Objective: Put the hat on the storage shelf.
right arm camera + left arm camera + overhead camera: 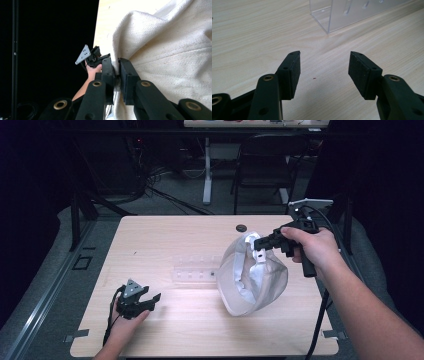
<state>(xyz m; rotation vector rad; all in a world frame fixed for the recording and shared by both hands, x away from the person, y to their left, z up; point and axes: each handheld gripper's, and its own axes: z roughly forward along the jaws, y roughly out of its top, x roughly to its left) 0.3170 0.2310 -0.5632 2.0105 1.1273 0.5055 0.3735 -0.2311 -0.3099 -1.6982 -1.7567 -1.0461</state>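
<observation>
High view and both gripper views, one moment. The right gripper [261,243] holds a cream canvas bag [252,275] by its rim, with the jaws clamped tight on a fold of the cloth, as the right gripper view shows close up [116,75]. The bag [170,50] hangs from that grip with its mouth turned toward the person's left; its lower end appears to rest on the wooden surface [165,235] at the right of centre, though contact cannot be confirmed. A clear acrylic rack [195,272] lies on the surface just left of the bag, apparently touching or slightly overlapped by it.

The left gripper [150,302] sits low near the front left of the surface, well apart from the bag. Its jaws stand wide open with nothing between them [324,72], pointed toward one corner of the acrylic rack [342,15].

Judged progress: the bag has been seized and raised at one side of its rim, so the first grasp is done. The mouth is held at a single point and sags partly shut. What seems left is for the idle left gripper to take part, either by catching the opposite rim or by fetching the rack; nothing can be seen inside the bag.
</observation>
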